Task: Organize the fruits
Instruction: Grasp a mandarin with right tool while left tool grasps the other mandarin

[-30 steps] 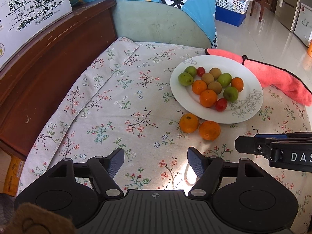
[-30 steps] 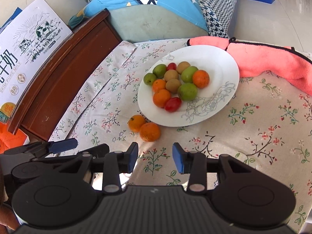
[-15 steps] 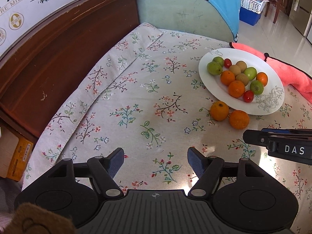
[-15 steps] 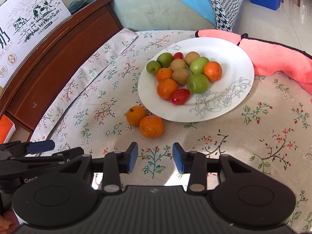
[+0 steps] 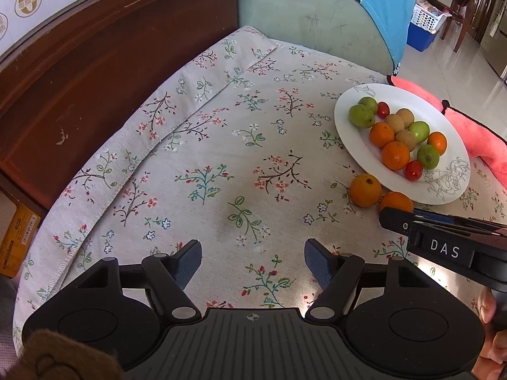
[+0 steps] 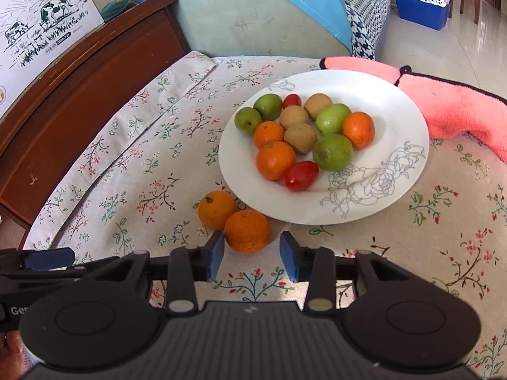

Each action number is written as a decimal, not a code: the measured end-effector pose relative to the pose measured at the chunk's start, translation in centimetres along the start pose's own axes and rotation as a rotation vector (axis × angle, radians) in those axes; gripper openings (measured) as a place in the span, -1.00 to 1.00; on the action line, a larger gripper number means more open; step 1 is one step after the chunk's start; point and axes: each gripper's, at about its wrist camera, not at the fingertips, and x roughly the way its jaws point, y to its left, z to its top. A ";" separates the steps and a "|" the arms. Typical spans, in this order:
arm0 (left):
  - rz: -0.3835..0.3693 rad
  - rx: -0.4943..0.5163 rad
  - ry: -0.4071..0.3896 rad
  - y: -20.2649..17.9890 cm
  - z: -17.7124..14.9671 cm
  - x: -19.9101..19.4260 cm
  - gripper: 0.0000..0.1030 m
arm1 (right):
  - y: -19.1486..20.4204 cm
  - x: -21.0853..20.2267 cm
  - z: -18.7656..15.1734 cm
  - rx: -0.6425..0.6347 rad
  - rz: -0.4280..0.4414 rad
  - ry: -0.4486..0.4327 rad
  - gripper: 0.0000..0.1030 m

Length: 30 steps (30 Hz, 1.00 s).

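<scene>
On the flowered cloth of the table [image 6: 133, 171], a white plate [image 6: 393, 120] with a line-drawn rose holds green fruits, brown fruits, oranges and two small red tomatoes, all clustered on its left half. Two loose oranges lie on the cloth just beside the plate's near-left rim, touching one another: the far orange [image 6: 216, 209] with a stem scar showing, and the near orange [image 6: 247, 230] with a dimpled skin. A pink towel [image 6: 456, 110] lies along the plate's far-right edge. The right tongs [image 6: 252, 255] stand at a narrow gap, having just been closing; the near orange sits at the mouth between the blue pads, the left pad close against its side, the right pad apart from it; firm contact cannot be told. The left tongs [image 5: 253, 261] stand wide with only bare cloth between them, well apart from the fruit, holding nothing.
</scene>
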 end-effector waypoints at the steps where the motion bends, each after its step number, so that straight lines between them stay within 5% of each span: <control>1: -0.012 -0.005 -0.003 -0.1 0.1 0.2 0.41 | 0.0 0.0 0.0 -0.001 0.005 -0.001 -0.40; 21: -0.131 0.139 -0.146 -6.0 1.4 3.3 0.34 | -4.2 -3.4 -0.9 0.097 -0.014 0.075 -0.40; 27: -0.142 0.173 -0.159 -7.2 1.4 3.9 0.18 | -4.4 -3.6 -0.9 0.099 -0.014 0.081 -0.40; 30: -0.133 0.183 -0.155 -7.5 1.2 4.3 -0.21 | -4.4 -3.7 -1.0 0.097 -0.016 0.081 -0.40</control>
